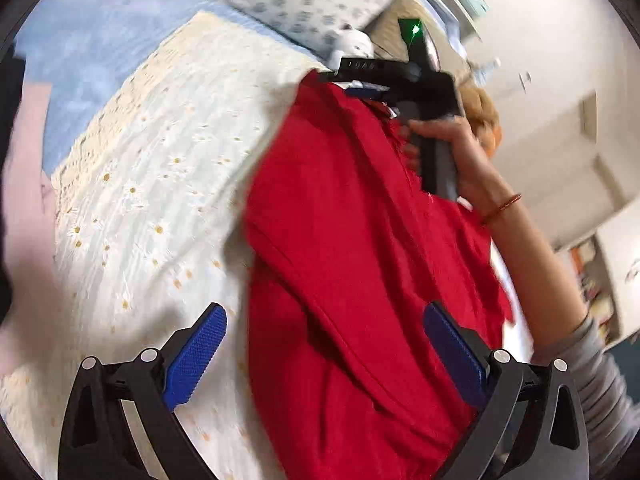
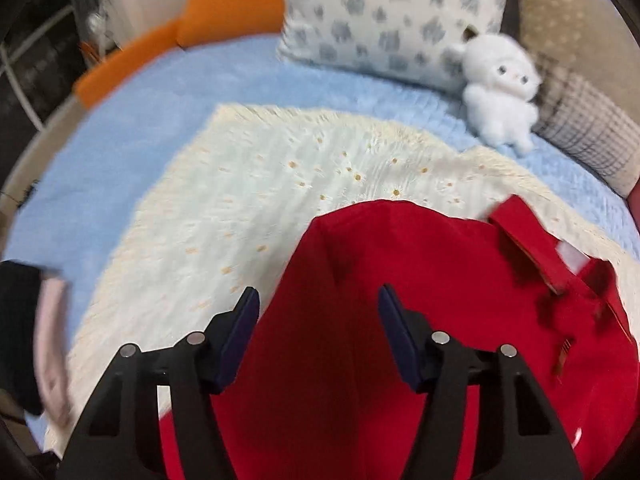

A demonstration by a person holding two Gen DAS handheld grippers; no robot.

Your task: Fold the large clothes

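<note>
Red garment (image 1: 352, 240) lies on a pale daisy-print blanket (image 1: 160, 184) spread over a blue bed cover (image 2: 120, 128).

Left gripper (image 1: 324, 344): fingers spread wide. The garment passes between them, closer to the right-hand blue pad (image 1: 454, 354); contact cannot be confirmed.

Right gripper (image 2: 318, 332): fingers spread, nothing pinched. The garment fills the gap between and beyond them; a folded red flap (image 2: 532, 248) lies to the right.

In the left wrist view the right gripper sits at the garment's far edge, gripped by a hand (image 1: 456, 156). Motion blur obscures finer detail.

A patterned pillow (image 2: 392, 16) and white plush toy (image 2: 500, 92) sit beyond.
</note>
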